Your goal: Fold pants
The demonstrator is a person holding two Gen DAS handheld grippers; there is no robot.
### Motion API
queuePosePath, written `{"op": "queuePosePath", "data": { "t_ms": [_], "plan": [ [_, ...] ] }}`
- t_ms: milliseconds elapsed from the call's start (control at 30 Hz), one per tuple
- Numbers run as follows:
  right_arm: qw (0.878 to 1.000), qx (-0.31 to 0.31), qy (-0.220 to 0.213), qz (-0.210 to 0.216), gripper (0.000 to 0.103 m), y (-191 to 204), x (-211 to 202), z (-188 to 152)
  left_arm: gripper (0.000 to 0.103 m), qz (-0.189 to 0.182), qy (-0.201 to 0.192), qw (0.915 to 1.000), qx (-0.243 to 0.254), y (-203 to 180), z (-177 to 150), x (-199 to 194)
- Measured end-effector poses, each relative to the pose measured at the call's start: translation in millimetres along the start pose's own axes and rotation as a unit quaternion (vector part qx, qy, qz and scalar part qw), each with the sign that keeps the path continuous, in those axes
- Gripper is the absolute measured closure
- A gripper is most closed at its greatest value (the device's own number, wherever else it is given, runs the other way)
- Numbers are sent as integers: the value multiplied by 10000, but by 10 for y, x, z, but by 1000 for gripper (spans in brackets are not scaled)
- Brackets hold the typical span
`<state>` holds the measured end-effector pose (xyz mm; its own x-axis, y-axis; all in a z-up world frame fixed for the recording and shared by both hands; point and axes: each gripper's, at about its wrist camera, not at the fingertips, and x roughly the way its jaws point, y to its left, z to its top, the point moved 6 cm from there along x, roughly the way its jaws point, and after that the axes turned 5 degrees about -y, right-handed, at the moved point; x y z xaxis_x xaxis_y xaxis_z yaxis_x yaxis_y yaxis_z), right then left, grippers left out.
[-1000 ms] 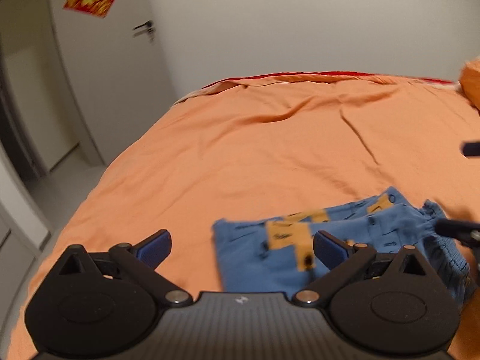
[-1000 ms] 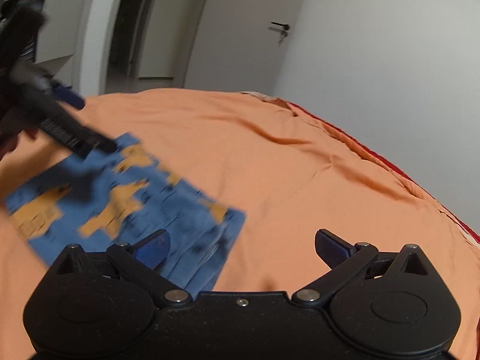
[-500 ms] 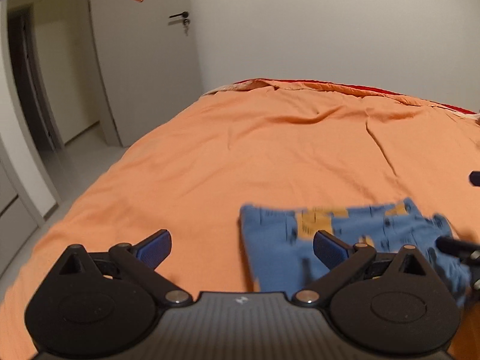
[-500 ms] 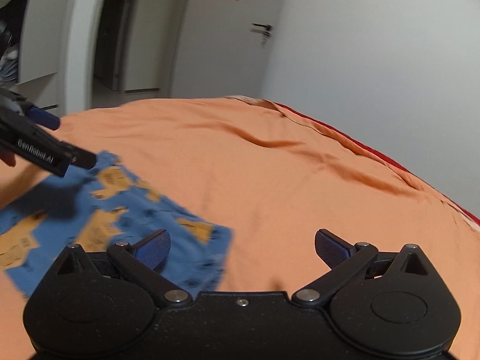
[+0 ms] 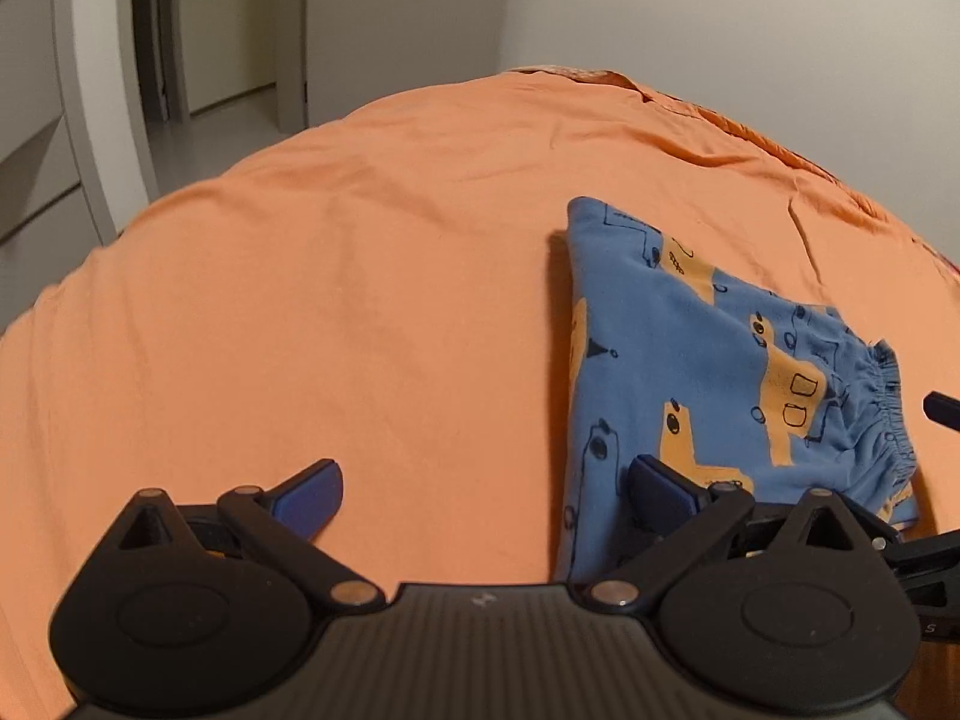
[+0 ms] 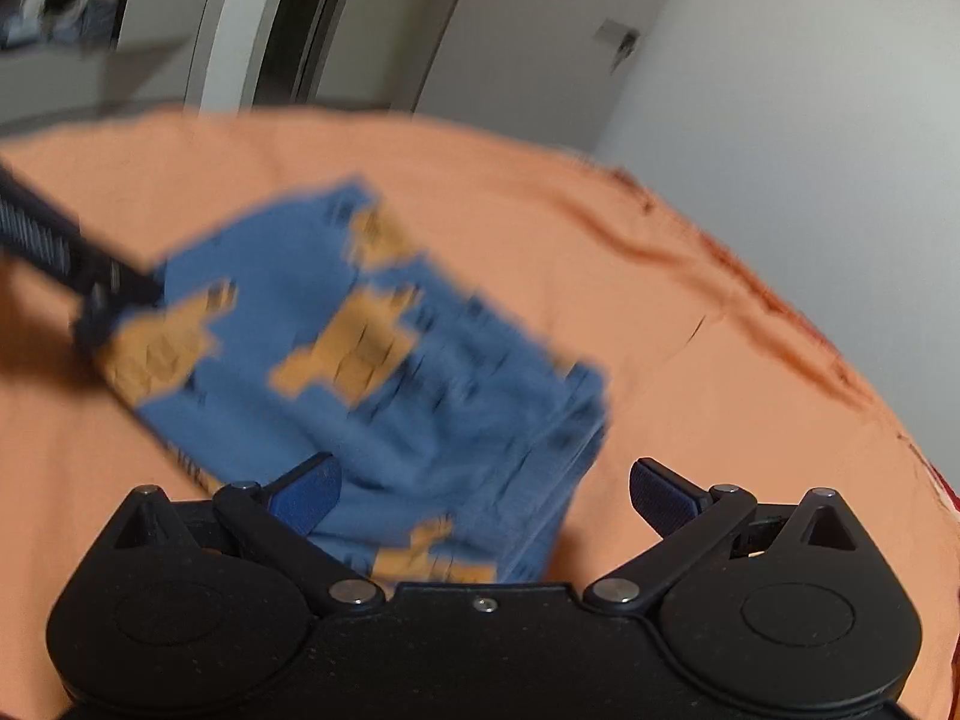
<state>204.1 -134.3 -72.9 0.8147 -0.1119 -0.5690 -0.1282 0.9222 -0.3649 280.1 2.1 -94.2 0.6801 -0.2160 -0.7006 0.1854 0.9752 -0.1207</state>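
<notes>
The blue pants with orange prints lie folded flat on the orange bed sheet, elastic waistband toward the right. My left gripper is open and empty, its right finger over the pants' near edge. In the right wrist view the pants are blurred. My right gripper is open and empty, its left finger above the pants' near corner. The left gripper's fingers reach in at that view's left edge.
The bed fills both views. A white wall runs behind it on the right. A doorway and white cabinet fronts stand beyond the bed's far left edge. A red edge shows under the sheet at the right.
Both cameras swung left, so the pants shifted right in the views and the doorway came into sight. Both grippers stayed open and empty. The right wrist view became blurred.
</notes>
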Motion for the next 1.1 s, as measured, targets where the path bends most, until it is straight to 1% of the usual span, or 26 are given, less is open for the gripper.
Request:
{"op": "queuePosePath", "data": {
  "t_ms": [33, 100, 133, 200, 267, 367, 400, 467, 533, 633, 667, 733, 833, 867, 900, 933, 967, 1000, 1033, 1100],
  "plan": [
    [9999, 83, -110, -60, 1, 0, -26, -16, 1, 15, 2, 10000, -75, 20, -1, -53],
    [9996, 248, -106, -82, 1, -45, -140, 17, 0, 46, -52, 9998, -162, 30, -8, -171],
    [9993, 304, -230, -62, 1, -66, -240, 49, 0, 47, -73, 9998, -201, 37, -10, -240],
    [9987, 317, -389, 7, 1, -106, -443, 120, 0, 11, -94, 9995, -314, 15, -11, -361],
    [9984, 292, -454, 183, 1, -111, -599, 156, 0, -60, -136, 9989, -436, -3, -4, -454],
    [9971, 398, -439, 472, 1, -122, -737, 129, 0, -110, -272, 9987, -426, -25, 6, -522],
    [9969, 444, -407, 514, 1, -125, -741, 103, 0, -110, -330, 9986, -403, -32, 0, -515],
    [9967, 542, -381, 469, 1, -154, -710, 50, 0, -121, -399, 9983, -414, -35, -16, -476],
    [9966, 640, -374, 355, 1, -211, -616, 56, 0, -173, -404, 9977, -521, -37, -7, -400],
    [9953, 819, -487, 182, 1, -356, -398, 207, 0, -340, -554, 9964, -538, -76, 52, -251],
    [9948, 854, -534, 124, 1, -399, -327, 281, 0, -408, -615, 9961, -474, -91, 69, -201],
    [9941, 912, -588, 19, 1, -474, -150, 427, 0, -432, -666, 9964, -302, -128, 62, -92],
    [9942, 990, -425, 60, 1, -550, 203, 553, 1, -356, -486, 9981, 120, -176, -18, 76],
    [9952, 934, -285, 104, 1, -558, 339, 550, 1, -347, -438, 9982, 215, -181, -54, 117],
    [9966, 813, -68, 148, 1, -557, 482, 529, 1, -371, -510, 9978, 228, -182, -78, 120],
    [9978, 624, 171, 132, 1, -551, 642, 475, 1, -396, -541, 9975, 220, -183, -85, 118],
    [9986, 452, 276, 50, 1, -573, 758, 425, 1, -395, -511, 9976, 233, -186, -82, 121],
    [9987, 464, 185, 116, 1, -612, 809, 387, 1, -404, -486, 9977, 245, -188, -74, 119],
    [9978, 635, 105, 181, 1, -679, 830, 384, 1, -424, -462, 9978, 234, -187, -68, 116],
    [9956, 934, -13, 13, 1, -804, 808, 395, 0, -483, -428, 9978, 151, -168, -64, 101]
  ]
}}
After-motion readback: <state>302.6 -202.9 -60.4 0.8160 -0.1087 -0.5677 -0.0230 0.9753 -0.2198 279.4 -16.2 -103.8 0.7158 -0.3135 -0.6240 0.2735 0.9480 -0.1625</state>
